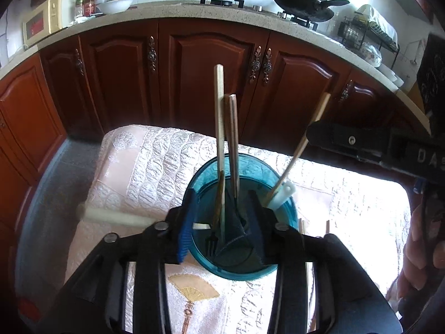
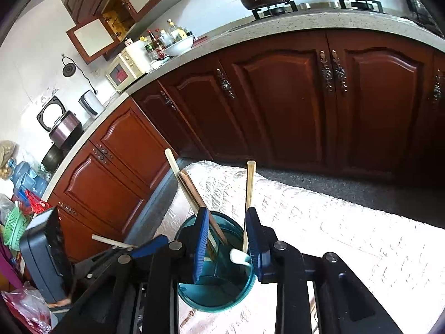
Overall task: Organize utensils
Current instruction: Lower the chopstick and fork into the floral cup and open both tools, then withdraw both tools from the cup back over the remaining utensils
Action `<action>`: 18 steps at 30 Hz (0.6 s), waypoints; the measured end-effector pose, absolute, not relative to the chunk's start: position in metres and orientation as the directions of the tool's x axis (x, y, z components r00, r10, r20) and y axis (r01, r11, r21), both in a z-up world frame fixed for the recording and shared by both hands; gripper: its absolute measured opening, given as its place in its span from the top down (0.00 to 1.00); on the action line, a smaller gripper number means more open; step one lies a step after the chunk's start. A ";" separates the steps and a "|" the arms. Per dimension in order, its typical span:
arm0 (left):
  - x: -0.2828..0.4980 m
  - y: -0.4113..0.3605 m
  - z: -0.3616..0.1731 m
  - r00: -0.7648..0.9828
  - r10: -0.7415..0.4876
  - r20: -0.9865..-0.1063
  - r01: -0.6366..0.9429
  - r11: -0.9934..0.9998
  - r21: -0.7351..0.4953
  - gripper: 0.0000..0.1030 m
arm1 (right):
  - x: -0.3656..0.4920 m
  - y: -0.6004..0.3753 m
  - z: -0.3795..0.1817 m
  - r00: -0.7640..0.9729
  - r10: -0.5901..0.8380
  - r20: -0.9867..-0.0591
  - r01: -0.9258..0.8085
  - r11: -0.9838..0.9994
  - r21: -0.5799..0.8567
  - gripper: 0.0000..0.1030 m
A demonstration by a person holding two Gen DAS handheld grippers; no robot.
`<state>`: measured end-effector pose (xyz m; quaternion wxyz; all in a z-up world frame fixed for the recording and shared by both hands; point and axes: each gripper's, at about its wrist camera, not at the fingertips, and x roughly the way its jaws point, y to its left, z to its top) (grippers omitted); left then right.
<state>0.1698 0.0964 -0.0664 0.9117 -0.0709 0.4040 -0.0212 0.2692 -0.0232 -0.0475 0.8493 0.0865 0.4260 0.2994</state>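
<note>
The left gripper [image 1: 222, 222] hangs directly over a teal cup [image 1: 242, 267] that stands on a pale quilted cloth [image 1: 144, 161]. Its jaws stand apart, one blue-padded finger [image 1: 187, 231] above the cup's near-left rim and the other over the right side, with nothing pressed between them. Just ahead of those fingers, inside the cup, a pale chopstick [image 1: 219, 128] and a darker brown chopstick [image 1: 233, 144] stand nearly upright, and a small dark fork [image 1: 210, 246] sits low in the cup, close under the left finger. To the left of this gripper a pale stick-like thing [image 1: 116, 217] lies on the cloth, blurred.

The right gripper [image 2: 226, 247] hovers over the same cup [image 2: 217, 292], jaws parted. A light chopstick [image 2: 249, 200] rises between its fingers, close to the right pad [image 2: 257, 245]; whether that pad touches it is unclear, and the left pad stands clear of it, so it is not clamped. Its lower end sits in the cup beside a white plastic piece [image 2: 239, 256]. The two other chopsticks lean away to the left, beyond the left finger [image 2: 201, 245].

Beyond both grippers, past the cloth's far edge, red-brown cabinet doors [image 1: 211, 83] run under a speckled counter [image 1: 167, 14].
</note>
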 end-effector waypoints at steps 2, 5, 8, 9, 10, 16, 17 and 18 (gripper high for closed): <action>0.163 0.094 -0.063 0.679 -0.090 -0.728 -0.021 0.990 -0.143 0.60 | 0.263 -0.029 -0.046 0.465 0.579 -0.669 -0.428 0.809 0.403 0.72; 0.153 0.090 -0.057 0.689 -0.087 -0.719 -0.025 0.989 -0.144 0.54 | 0.251 -0.040 -0.043 0.486 0.571 -0.661 -0.424 0.816 0.393 0.65; 0.142 0.082 -0.052 0.702 -0.069 -0.709 -0.022 0.993 -0.119 0.53 | 0.235 -0.050 -0.038 0.506 0.565 -0.652 -0.422 0.821 0.384 0.65; 0.138 0.078 -0.050 0.708 -0.064 -0.703 -0.019 0.994 -0.110 0.53 | 0.228 -0.053 -0.037 0.517 0.558 -0.649 -0.419 0.826 0.377 0.65; 0.134 0.075 -0.049 0.713 -0.063 -0.698 -0.015 0.994 -0.105 0.53 | 0.222 -0.056 -0.035 0.526 0.553 -0.646 -0.419 0.830 0.369 0.64; 0.114 0.056 -0.040 0.732 -0.066 -0.678 0.006 0.996 -0.089 0.52 | 0.181 -0.076 -0.023 0.597 0.501 -0.627 -0.398 0.863 0.310 0.57; 0.110 0.053 -0.039 0.735 -0.069 -0.674 0.010 0.996 -0.090 0.52 | 0.174 -0.080 -0.021 0.607 0.493 -0.624 -0.394 0.868 0.303 0.57; 0.107 0.049 -0.038 0.737 -0.071 -0.672 0.016 0.996 -0.088 0.52 | 0.169 -0.085 -0.021 0.617 0.484 -0.621 -0.388 0.873 0.295 0.57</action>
